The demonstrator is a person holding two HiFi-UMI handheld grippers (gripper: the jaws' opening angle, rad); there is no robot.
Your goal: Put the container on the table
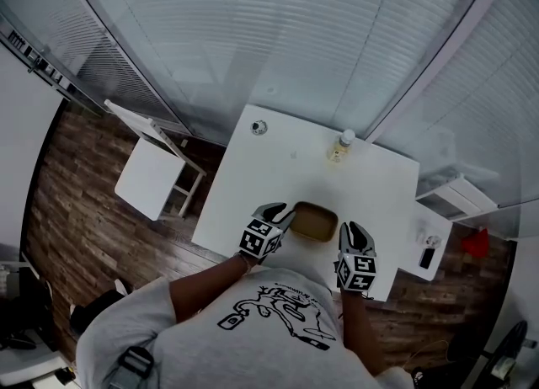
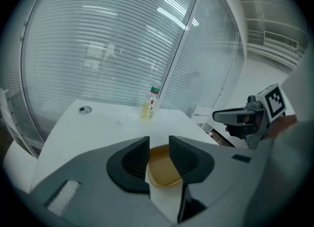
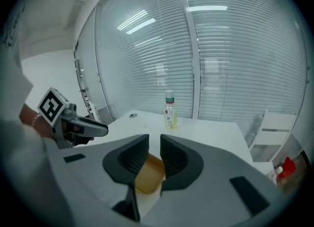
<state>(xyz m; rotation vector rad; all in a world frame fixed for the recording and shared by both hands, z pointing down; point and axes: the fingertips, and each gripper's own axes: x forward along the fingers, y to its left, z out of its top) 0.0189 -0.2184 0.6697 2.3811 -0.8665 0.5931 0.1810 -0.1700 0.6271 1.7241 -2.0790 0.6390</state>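
Note:
A shallow tan container (image 1: 316,221) sits low over the white table (image 1: 278,168), near its front edge. My left gripper (image 1: 285,217) pinches the container's left wall and my right gripper (image 1: 346,233) its right wall. In the left gripper view the jaws (image 2: 159,159) stand close together with the container's rim (image 2: 162,173) between them. The right gripper view shows the same: narrow jaws (image 3: 154,156) closed on the tan wall (image 3: 147,176). I cannot tell whether the container's base touches the table.
A small bottle of yellowish liquid (image 1: 340,146) stands at the table's far edge, and a small round object (image 1: 258,127) lies at the far left corner. A white side table (image 1: 156,173) is on the left. A low shelf with a phone (image 1: 428,257) is on the right.

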